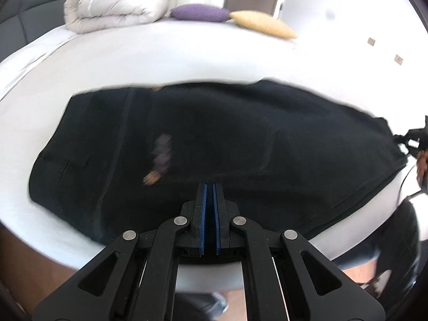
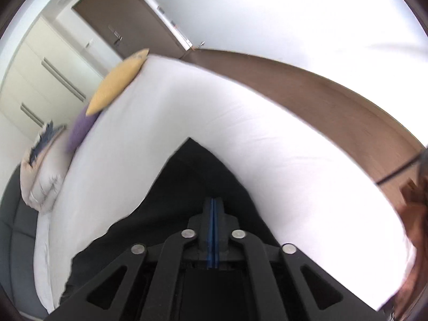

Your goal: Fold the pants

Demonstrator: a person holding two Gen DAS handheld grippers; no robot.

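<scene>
Pants (image 1: 214, 144) on bed (image 1: 160, 61) (pillows (image 1: 199, 12) behind)

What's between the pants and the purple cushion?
Only bare white sheet lies between the pants and the purple cushion; the left wrist view shows it.

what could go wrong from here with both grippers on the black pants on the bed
1. The right gripper looks shut on only an edge of the pants; a hard pull could slip it free.
2. The left gripper shows a thin gap between its pads, so its hold, if any, may be weak and the fold could go uneven.
3. The pants lie near the edge of the bed; dragging could slide them off.
</scene>
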